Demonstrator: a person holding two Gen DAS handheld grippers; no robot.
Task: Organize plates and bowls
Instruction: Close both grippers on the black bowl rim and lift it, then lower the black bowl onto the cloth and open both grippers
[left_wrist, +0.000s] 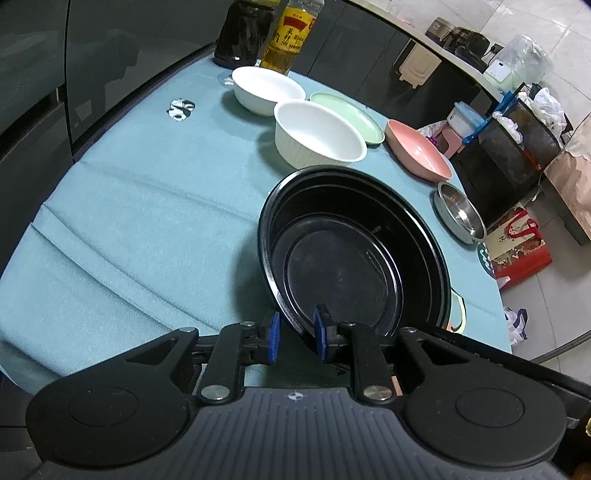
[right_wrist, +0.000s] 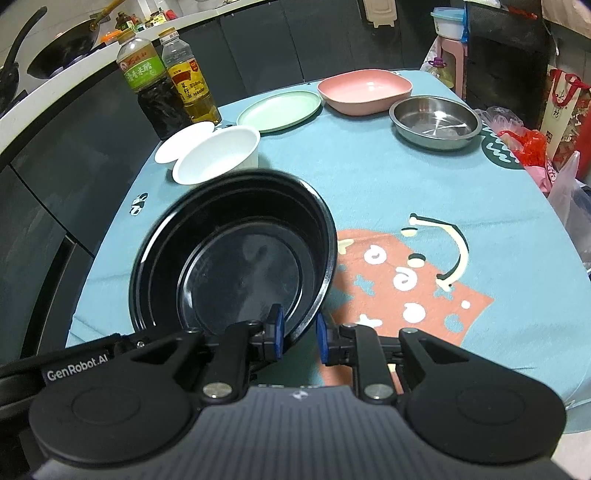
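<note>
Left wrist view: the left gripper (left_wrist: 297, 334) has its blue pads set narrowly either side of the near rim of the black bowl (left_wrist: 354, 254), which fills the lower centre of the frame and looks to have a second black bowl nested inside it. In the right wrist view the right gripper (right_wrist: 298, 338) likewise straddles the rim of the black bowl (right_wrist: 236, 254) at lower centre, jaws narrow; a sliver of gap shows beside the pads in both views, so the clamp seems light, and whether the pads truly press I cannot tell for certain.

The step in hand looks like the two-handed handling of the black stack, either setting it down on the teal tabletop (left_wrist: 129, 221) or letting go. The bowl appears tilted, its far edge raised.

Toward the top of the right wrist view wait two white bowls (right_wrist: 218, 157), a green plate (right_wrist: 279, 107), a pink bowl (right_wrist: 365, 90) and a steel dish (right_wrist: 436, 122). The next move calls for settling the stack flat, freeing both jaws cleanly, then gathering like with like.
</note>
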